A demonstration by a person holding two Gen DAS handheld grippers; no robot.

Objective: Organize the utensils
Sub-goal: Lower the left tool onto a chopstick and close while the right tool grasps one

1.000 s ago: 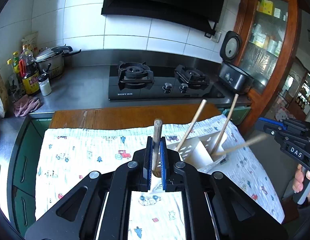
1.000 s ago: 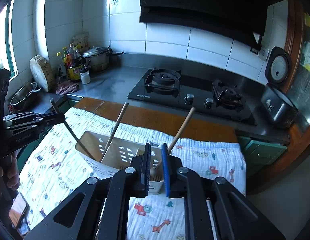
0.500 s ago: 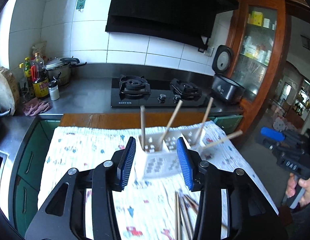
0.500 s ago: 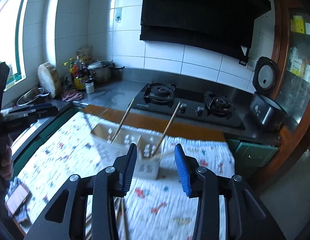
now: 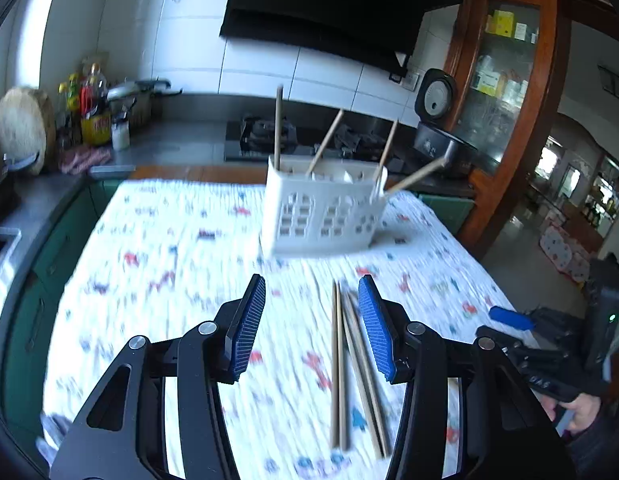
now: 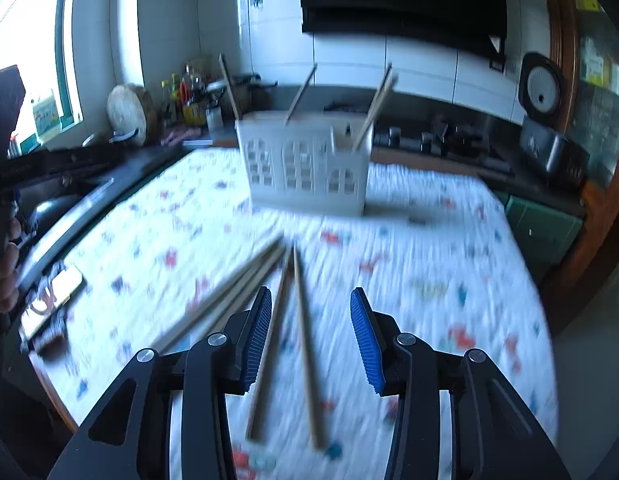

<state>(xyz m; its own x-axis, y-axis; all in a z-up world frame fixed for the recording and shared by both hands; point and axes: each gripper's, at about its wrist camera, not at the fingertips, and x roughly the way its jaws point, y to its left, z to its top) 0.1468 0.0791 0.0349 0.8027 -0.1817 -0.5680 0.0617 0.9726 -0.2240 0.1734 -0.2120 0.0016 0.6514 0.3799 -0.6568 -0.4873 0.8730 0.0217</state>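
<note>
A white slotted caddy (image 5: 321, 208) (image 6: 305, 168) stands at the far side of the patterned cloth (image 5: 157, 264), with several wooden chopsticks upright in it. More loose chopsticks (image 5: 341, 360) lie on the cloth just inside my left gripper's right finger. My left gripper (image 5: 311, 284) hangs above them, its jaws opening, nothing pressed between the pads. In the right wrist view, two chopsticks (image 6: 301, 320) lie on the cloth under my right gripper (image 6: 307, 296), which is open and grips nothing. Another bundle (image 6: 229, 292) fans out to their left.
A gas stove (image 5: 265, 136), a rice cooker (image 5: 441, 140), bottles (image 5: 93, 116) and a round chopping board (image 5: 23, 128) line the counter behind. A phone (image 6: 53, 292) lies at the cloth's left edge. A person's hand (image 5: 581, 412) holds the right gripper.
Both grippers let go of the sticks they held at the caddy and opened. They drew back and down, and now hang over the loose chopsticks on the near cloth.
</note>
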